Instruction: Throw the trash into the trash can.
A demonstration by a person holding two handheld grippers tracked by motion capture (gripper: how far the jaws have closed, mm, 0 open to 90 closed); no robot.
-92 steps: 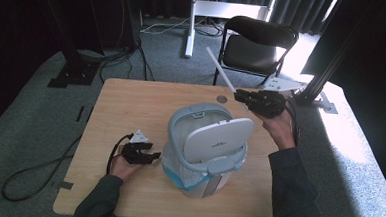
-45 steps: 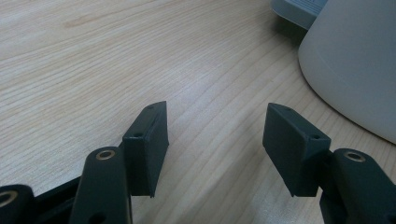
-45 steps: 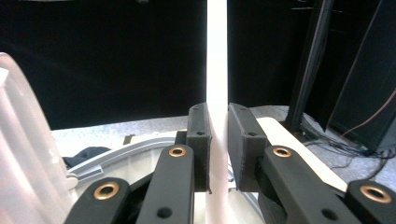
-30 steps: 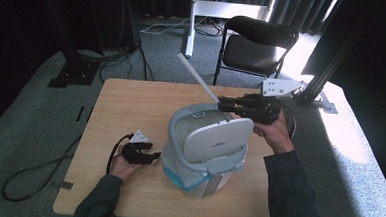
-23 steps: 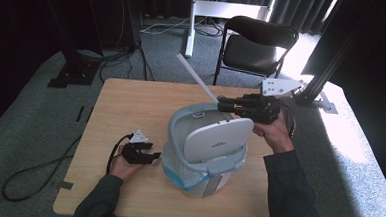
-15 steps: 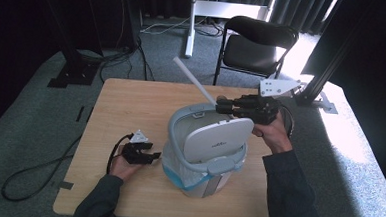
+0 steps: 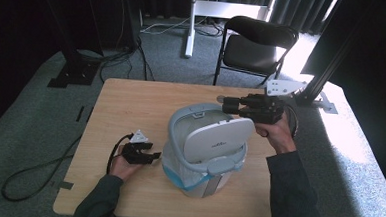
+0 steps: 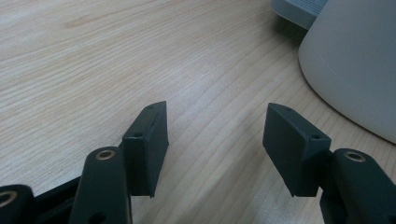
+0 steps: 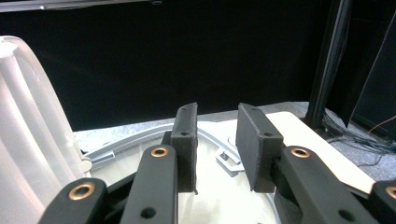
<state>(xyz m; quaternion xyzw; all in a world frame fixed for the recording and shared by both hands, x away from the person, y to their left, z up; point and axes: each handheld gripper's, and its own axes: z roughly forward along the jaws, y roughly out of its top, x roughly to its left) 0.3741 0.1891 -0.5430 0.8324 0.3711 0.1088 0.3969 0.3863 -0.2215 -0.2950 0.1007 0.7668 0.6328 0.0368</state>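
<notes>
Hovering right hand-held gripper (image 7: 224,105), jaws apart, above bin (image 7: 203,154) rim

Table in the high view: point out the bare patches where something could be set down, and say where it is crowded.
The widest bare wood on the table is the far left part, between the far edge and the lidded bin. The near right corner beside the bin is bare too. It is crowded mid-table around the bin: the left tongs sit close to its left side, and the right tongs hover at its far rim.

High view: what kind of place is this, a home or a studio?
Probably a recording studio or lab: dark curtains behind, cables on grey carpet, a folding chair, and one bare wooden table.
</notes>
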